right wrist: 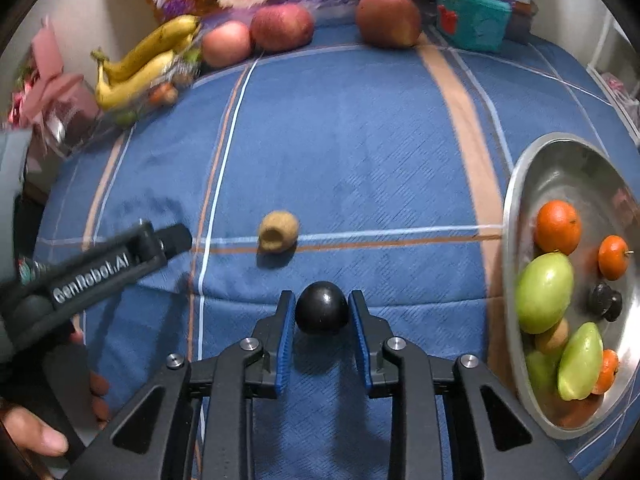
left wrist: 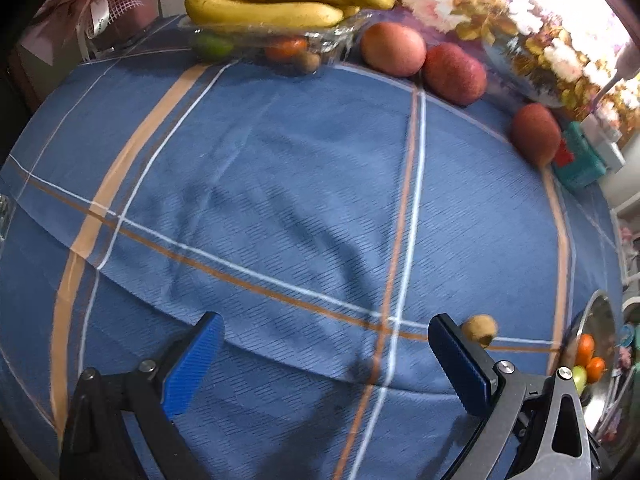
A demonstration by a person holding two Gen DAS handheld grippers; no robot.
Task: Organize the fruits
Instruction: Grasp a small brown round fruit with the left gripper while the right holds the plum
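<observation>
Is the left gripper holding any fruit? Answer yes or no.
No: the left gripper is open over the bare blue cloth, nothing between its pads.

White lettering reading "GenRobot.AI" runs along the black side of the left gripper point(right wrist: 176, 240), seen from the right wrist. A tag on the pink wrapped gift point(left wrist: 100, 12) carries writing too blurred to read.

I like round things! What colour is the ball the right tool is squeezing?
Black, seen best in the right wrist view.
</observation>
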